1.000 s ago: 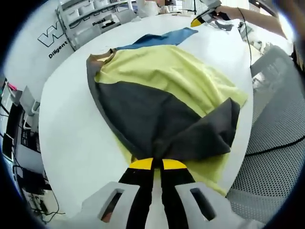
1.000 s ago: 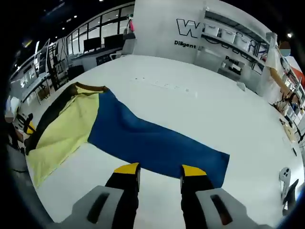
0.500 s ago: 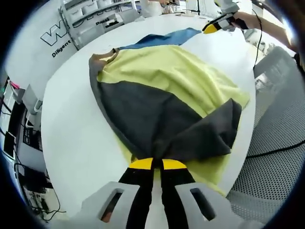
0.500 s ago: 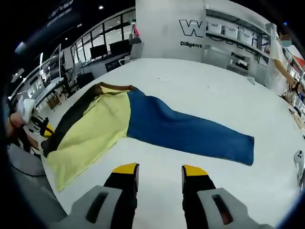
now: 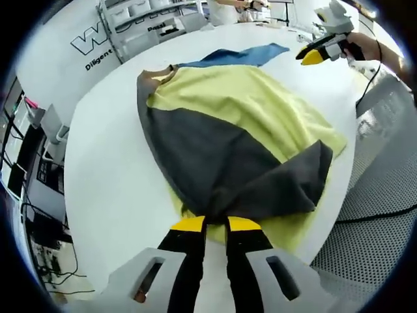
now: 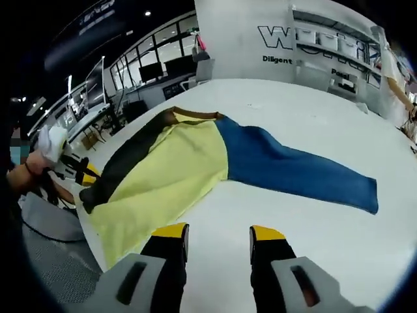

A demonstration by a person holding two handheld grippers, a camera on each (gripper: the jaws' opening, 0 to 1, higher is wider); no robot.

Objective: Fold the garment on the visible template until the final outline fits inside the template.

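Observation:
A garment with a pale yellow body (image 5: 260,107), a dark grey side (image 5: 208,153) and a blue sleeve (image 5: 244,55) lies spread on the white round table (image 5: 111,189). My left gripper (image 5: 215,225) is shut on the folded dark grey cloth at the garment's near end. In the right gripper view the same garment (image 6: 172,166) lies ahead with its blue sleeve (image 6: 300,169) stretched to the right. My right gripper (image 6: 213,233) hangs open over bare table, holding nothing. It also shows as the right gripper (image 5: 326,45) at the far side, in a person's hand.
A grey mesh chair (image 5: 384,163) stands close to the table's edge. Shelves (image 5: 150,19) and a white wall with lettering stand behind. A person's hand (image 6: 45,147) with the left gripper sits at the table's left edge. Desks fill the far room.
My right gripper has pulled back and swung left, so the yellow body now lies straight ahead of it. My left gripper keeps its hold on the grey cloth, barely moved.

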